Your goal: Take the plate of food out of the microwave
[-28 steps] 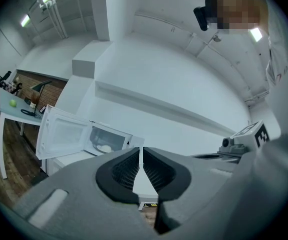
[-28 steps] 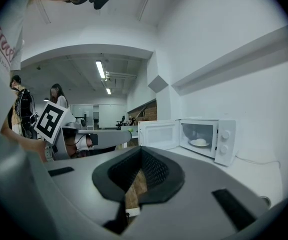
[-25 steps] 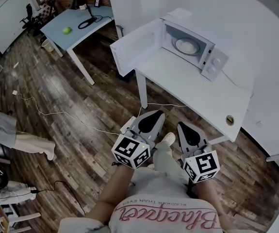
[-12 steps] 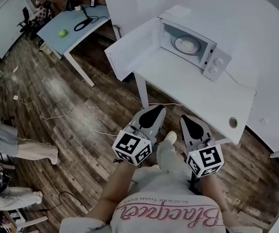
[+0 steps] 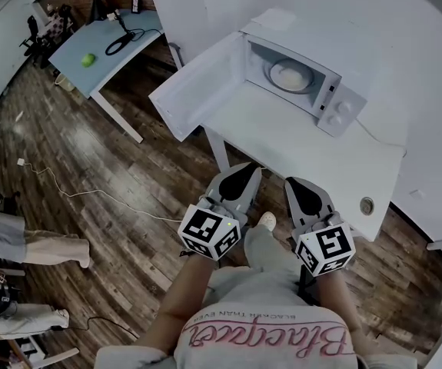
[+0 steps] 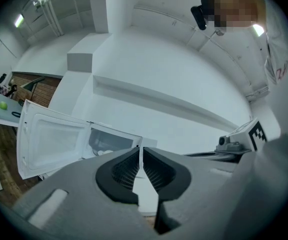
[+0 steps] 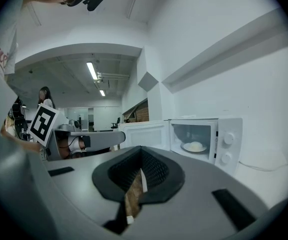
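Note:
A white microwave [image 5: 324, 91] stands on a white table [image 5: 305, 141] with its door [image 5: 194, 91] swung open to the left. Inside sits a plate of pale food [image 5: 288, 75], which the right gripper view shows as a plate [image 7: 195, 146] in the lit cavity. My left gripper [image 5: 245, 171] and right gripper [image 5: 296, 184] are held side by side over the floor, just short of the table's near edge, pointing at the microwave. Both are shut with nothing between their jaws. In the left gripper view the open door [image 6: 51, 141] lies ahead and left of the left gripper [image 6: 140, 151].
A small round disc [image 5: 367, 205] lies at the table's near right corner. A second table [image 5: 109, 48] with a green apple [image 5: 88, 59] and a cable stands at the far left. A white cord [image 5: 90, 192] crosses the wooden floor. Another person's legs [image 5: 28, 241] are at the left edge.
Both grippers have moved forward toward the white table. The microwave and table now sit lower and nearer in the head view. The jaws have stayed as they were.

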